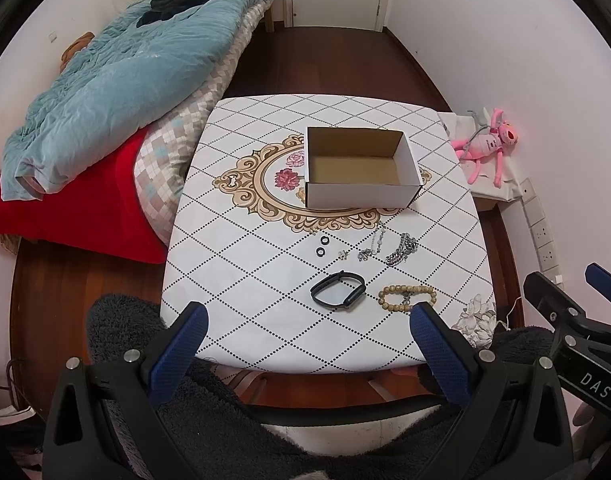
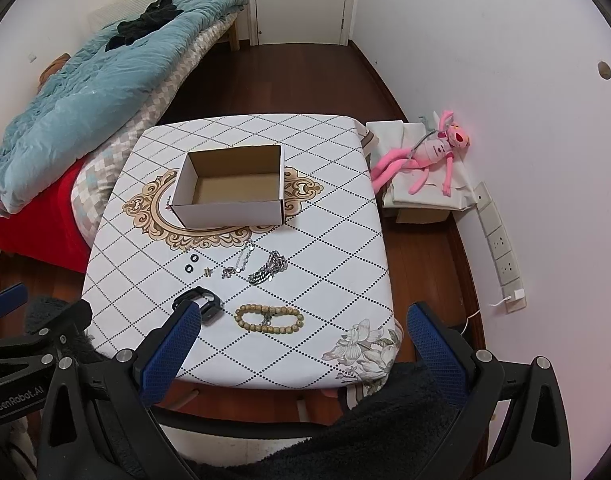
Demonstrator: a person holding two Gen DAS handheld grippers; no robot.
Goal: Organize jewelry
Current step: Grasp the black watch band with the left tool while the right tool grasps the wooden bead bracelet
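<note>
An open, empty cardboard box [image 1: 361, 168] [image 2: 229, 188] stands mid-table. In front of it lie two black rings [image 1: 322, 245] [image 2: 191, 263], a small charm [image 1: 342, 255], a thin silver chain [image 1: 372, 245] [image 2: 241, 262], a chunky silver chain [image 1: 403, 250] [image 2: 268, 268], a black wristband [image 1: 337, 291] [image 2: 203, 304] and a wooden bead bracelet [image 1: 407, 298] [image 2: 269, 319]. My left gripper [image 1: 309, 320] is open and empty, above the table's near edge. My right gripper [image 2: 303, 320] is open and empty, near the beads; its left finger hides part of the wristband.
The table [image 1: 241, 280] has a white diamond-patterned cloth. A bed with a teal quilt [image 1: 117, 80] is at the left. A pink plush toy [image 2: 429, 152] lies on a low box at the right, by wall sockets [image 2: 501, 248]. A door is at the back.
</note>
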